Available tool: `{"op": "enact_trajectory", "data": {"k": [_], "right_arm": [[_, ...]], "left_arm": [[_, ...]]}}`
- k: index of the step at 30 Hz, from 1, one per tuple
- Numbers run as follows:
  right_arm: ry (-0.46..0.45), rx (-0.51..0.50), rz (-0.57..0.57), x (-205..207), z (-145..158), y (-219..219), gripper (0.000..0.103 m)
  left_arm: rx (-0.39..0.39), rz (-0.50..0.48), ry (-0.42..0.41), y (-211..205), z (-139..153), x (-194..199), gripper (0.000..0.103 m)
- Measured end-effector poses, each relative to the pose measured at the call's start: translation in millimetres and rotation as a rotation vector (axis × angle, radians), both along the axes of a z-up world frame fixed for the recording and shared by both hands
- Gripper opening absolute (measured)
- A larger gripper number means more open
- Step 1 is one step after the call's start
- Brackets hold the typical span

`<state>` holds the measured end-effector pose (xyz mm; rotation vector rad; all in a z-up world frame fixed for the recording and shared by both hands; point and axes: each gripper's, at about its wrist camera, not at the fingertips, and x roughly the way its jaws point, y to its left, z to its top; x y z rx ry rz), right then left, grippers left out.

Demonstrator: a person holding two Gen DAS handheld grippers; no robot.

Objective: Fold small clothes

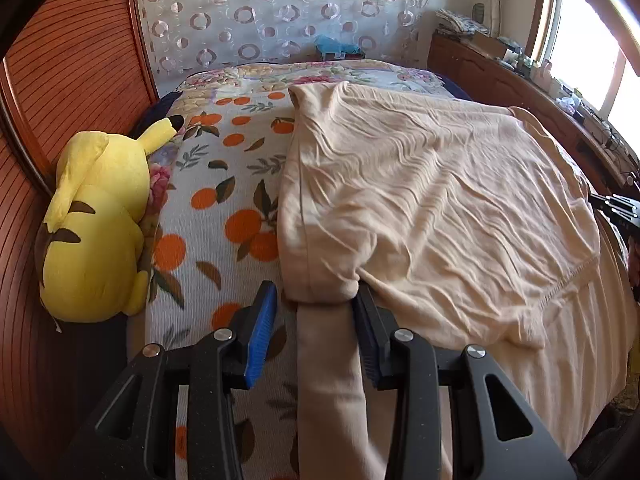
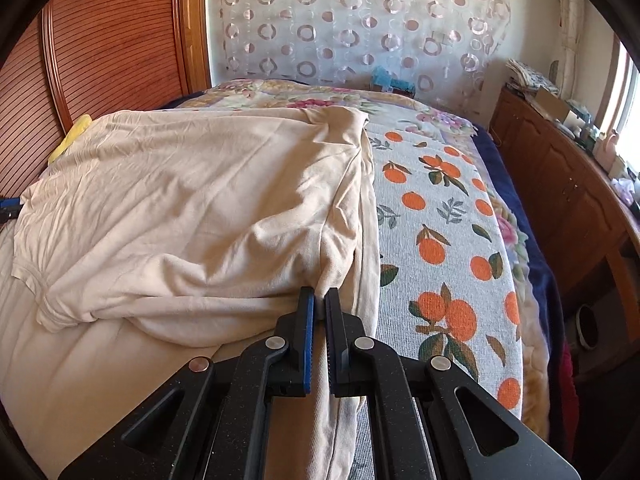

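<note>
Left wrist view shows the left gripper (image 1: 316,304) with jaws apart, a fold of the cream garment (image 1: 432,200) loose between them, likely let go so the folded layer can settle. Right gripper (image 2: 319,300) is clamped on the garment's near right edge, seemingly keeping it taut. Garment lies across the orange-print bedspread (image 1: 224,208), yellow plush toy (image 1: 96,224) at far left.
</note>
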<state>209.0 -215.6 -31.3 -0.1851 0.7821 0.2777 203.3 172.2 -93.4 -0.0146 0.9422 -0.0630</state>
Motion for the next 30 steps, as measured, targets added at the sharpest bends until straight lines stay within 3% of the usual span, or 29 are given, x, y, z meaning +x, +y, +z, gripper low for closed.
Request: {"op": "enact_trajectory", "data": {"k": [8,9,10,12,13,20,27,30], "right_arm": [[-0.001,0.0,0.001,-0.5,-0.4,-0.6,0.005],[-0.001,0.0,0.001,-0.5,-0.4,-0.5,0.005],[-0.001,0.0,0.002,-0.6,-0.3,-0.5,0.005],[-0.029,0.01,0.009,-4.6,3.8,-1.2,0.005],[-0.071,0.013,0.016,-10.5,10.4,-0.3,0.005],[-0.149,0.062,0.049,-20.5,54.9,-2.4,0.004],[-0.182,0.042,0.069,-43.5,69.1,-7.5,0.004],[-0.138,0.011,0.081,-38.9,58.9,-2.6,0.004]], "left_arm": [[0.018,-0.01,-0.047,-5.5,5.1,6.3,0.039],[0.022,-0.024,-0.059,-6.7,5.5,5.4,0.034],[0.03,-0.036,-0.072,-8.2,6.8,4.0,0.021],[0.048,-0.043,-0.09,-9.4,10.2,2.0,0.008],[0.059,-0.037,-0.095,-9.9,12.3,0.8,0.007],[0.036,-0.036,-0.171,-7.4,39.6,-12.9,0.005],[0.036,-0.067,-0.236,-13.1,70.6,-35.8,0.005],[0.052,-0.07,-0.231,-15.8,69.2,-33.6,0.005]]}}
